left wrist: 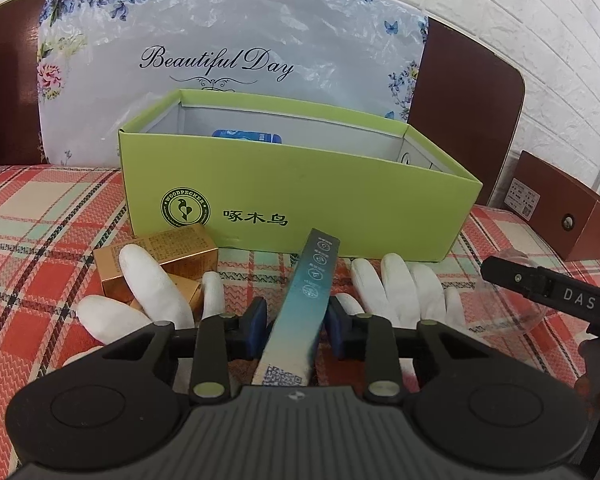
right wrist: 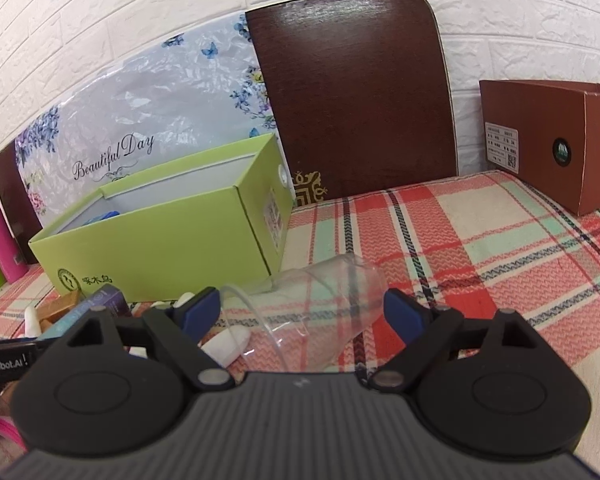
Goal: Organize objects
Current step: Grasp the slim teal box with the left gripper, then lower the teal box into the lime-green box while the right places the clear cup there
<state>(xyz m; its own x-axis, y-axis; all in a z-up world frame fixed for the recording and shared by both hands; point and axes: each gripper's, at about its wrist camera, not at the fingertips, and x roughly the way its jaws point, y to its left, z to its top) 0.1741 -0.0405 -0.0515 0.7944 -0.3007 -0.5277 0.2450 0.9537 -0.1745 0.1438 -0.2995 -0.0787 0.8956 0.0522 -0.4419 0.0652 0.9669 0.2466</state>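
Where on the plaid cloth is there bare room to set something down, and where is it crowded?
Bare: the cloth between the green box, the dark board and the brown box. Crowded: in front of the green box, where gold boxes, white gloves, the clear cup and both grippers, left and right, sit.

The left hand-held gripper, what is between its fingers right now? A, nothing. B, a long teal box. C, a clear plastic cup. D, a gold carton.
B: the left hand-held gripper has its blue pads pressed against both sides of the long teal box, while the gold carton lies on the plaid cloth and the clear plastic cup lies in front of the right one.
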